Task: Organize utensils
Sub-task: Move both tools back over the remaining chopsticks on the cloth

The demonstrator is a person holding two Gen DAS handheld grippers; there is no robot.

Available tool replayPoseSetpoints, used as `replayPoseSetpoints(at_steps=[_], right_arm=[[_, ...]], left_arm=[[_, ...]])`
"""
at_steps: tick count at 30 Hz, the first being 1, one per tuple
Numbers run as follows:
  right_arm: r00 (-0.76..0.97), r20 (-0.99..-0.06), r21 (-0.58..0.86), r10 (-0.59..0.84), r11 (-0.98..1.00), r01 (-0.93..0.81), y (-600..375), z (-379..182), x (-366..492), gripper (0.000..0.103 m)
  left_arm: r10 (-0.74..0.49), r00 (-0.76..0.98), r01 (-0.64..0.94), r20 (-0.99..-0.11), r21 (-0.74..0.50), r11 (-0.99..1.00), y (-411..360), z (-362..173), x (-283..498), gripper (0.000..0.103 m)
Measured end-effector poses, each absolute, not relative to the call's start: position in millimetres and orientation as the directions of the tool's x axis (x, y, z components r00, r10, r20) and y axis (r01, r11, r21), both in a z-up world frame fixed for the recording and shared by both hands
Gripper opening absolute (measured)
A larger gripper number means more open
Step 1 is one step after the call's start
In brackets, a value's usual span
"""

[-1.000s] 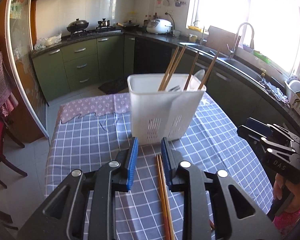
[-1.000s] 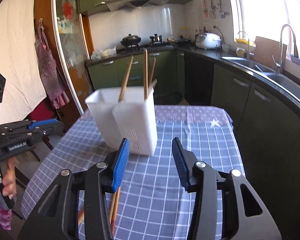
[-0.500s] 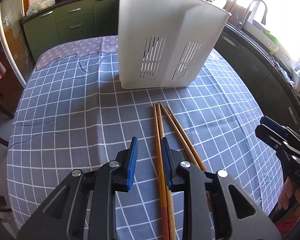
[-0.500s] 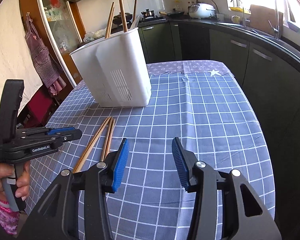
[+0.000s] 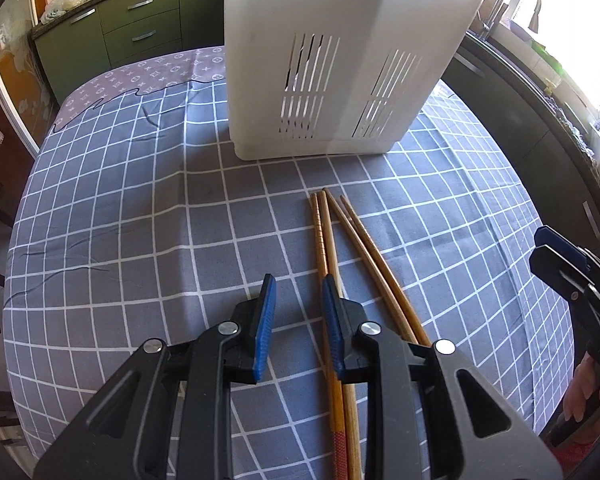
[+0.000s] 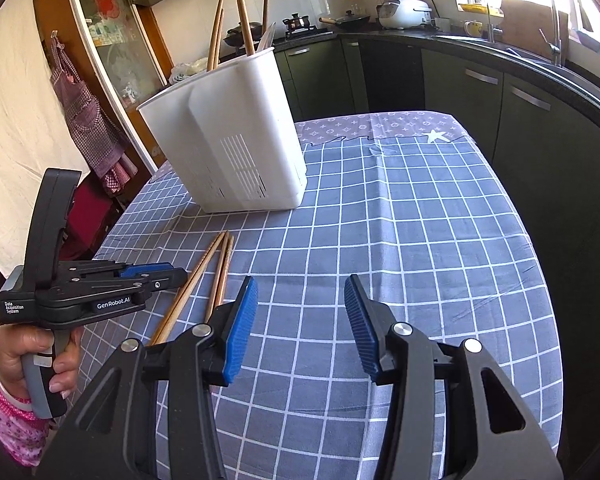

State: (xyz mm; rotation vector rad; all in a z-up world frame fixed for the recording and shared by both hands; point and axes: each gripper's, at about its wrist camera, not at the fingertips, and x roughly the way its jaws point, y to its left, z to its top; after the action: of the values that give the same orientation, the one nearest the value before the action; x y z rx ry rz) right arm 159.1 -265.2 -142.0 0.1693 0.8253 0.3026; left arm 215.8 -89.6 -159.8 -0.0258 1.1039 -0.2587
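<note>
A white slotted utensil holder (image 5: pixel 340 60) stands on the checked tablecloth; it also shows in the right wrist view (image 6: pixel 236 140), with several chopsticks (image 6: pixel 240 12) upright in it. Several loose wooden chopsticks (image 5: pixel 332 248) lie on the cloth in front of it, also seen in the right wrist view (image 6: pixel 204 276). My left gripper (image 5: pixel 298 312) is open and empty, low over the cloth, its right finger over the leftmost chopsticks. My right gripper (image 6: pixel 300 316) is open and empty, to the right of the chopsticks.
The table (image 6: pixel 420 220) carries a grey-blue checked cloth. Dark green kitchen cabinets (image 6: pixel 480 80) and a counter with a sink run along the far and right sides. A red chair (image 6: pixel 96 208) and a hanging apron stand left of the table.
My left gripper has dropped lower and closer to the loose chopsticks. My right gripper has tilted down toward the cloth, still open.
</note>
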Motion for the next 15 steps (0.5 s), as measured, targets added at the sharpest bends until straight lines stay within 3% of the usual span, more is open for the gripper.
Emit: replayPoseSetpoints(at_steps=[15], right_arm=[[0.629,-0.697,0.291,0.345,0.937,-0.191,-271.5,-142.8,158.2,0.045]], left_arm=[[-0.176,0.401,0.214,-0.899,-0.095,0.972,-104.2,-163.7,227.4,0.021]])
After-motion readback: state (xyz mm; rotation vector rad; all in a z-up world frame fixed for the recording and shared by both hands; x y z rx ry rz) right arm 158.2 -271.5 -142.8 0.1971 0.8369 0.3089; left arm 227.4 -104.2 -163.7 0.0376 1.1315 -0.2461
